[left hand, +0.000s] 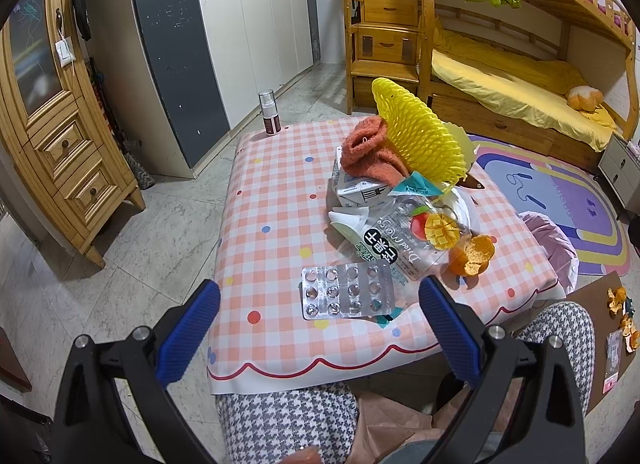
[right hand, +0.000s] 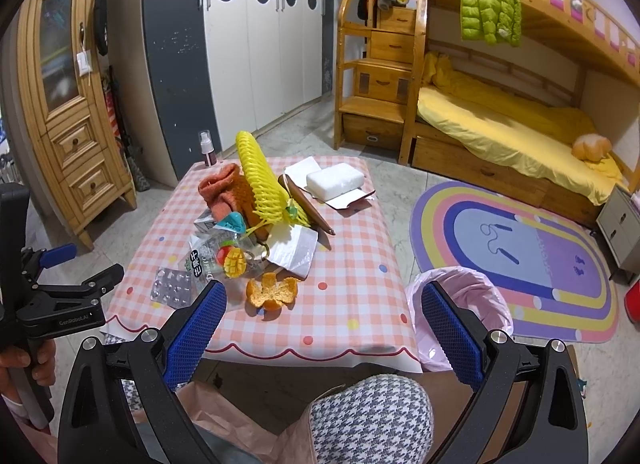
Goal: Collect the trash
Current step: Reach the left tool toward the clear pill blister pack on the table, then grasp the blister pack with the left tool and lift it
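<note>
On the worktop (left hand: 276, 200) we see the blister pack (left hand: 347, 291) lying flat at the near edge, stiff, light and slick, best pinched by its rim; right of it a crinkly snack bag (left hand: 404, 240) reads "Dried Mango". Orange peel (right hand: 272, 293) further right is soft, bin (right hand: 460, 304) beside the worktop. Left gripper (left hand: 320, 328) and right gripper (right hand: 322, 330) jaws spread wide, empty.

Left gripper (left hand: 319, 304): black angular plastic frame, two blue finger pads (left hand: 188, 338) with a fine knurled texture, round silver screws on the arms.
Right gripper (right hand: 322, 318): same black frame, blue textured pads (right hand: 450, 334), silver screws at the joints.
Marking: small pale lettering was printed on the left gripper's black body, seen from the right wrist.
Clothing: grey-and-white houndstooth trousers (left hand: 286, 424) covered both knees.
</note>
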Motion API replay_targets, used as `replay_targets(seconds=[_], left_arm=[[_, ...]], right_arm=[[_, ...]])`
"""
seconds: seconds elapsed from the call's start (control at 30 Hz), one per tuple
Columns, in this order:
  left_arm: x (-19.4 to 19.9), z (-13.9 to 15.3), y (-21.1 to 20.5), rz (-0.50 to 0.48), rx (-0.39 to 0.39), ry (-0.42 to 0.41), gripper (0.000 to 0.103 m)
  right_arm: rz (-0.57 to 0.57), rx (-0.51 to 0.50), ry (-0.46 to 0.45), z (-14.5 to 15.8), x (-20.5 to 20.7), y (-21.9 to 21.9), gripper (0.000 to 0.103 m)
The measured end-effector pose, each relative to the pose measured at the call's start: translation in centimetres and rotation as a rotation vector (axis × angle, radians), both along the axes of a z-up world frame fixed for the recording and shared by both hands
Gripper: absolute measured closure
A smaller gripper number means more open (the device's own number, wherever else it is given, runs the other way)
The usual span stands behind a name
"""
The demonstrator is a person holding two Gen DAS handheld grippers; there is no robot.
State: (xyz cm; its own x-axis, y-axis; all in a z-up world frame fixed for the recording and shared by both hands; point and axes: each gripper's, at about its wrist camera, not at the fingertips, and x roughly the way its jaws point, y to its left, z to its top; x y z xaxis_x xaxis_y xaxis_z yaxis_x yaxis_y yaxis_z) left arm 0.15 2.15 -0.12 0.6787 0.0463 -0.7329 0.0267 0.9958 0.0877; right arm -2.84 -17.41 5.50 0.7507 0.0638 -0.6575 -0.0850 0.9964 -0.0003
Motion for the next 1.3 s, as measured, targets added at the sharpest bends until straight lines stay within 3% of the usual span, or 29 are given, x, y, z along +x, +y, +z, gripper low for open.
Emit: replay_targets(seconds=[0.77, 1.1, 1.3], left_arm=[[0.0, -0.4, 1.4, 0.027, -0.016, 0.004, 0.007], [0.6, -4.9, 2.1, -0.028, -0.02, 0.06, 0.007], [1.6, -7.7, 2.1, -0.054, -0.04, 0.069, 0.007]], right_arm=[[-0.002, 0.002, -0.016, -0.7, 0.1, -0.2, 0.006], [-0.015, 0.049, -0.054, -2.3, 1.9, -0.1, 0.006], [-0.021, 0.008, -0.045, -3.8, 3.0, 0.2, 0.006]])
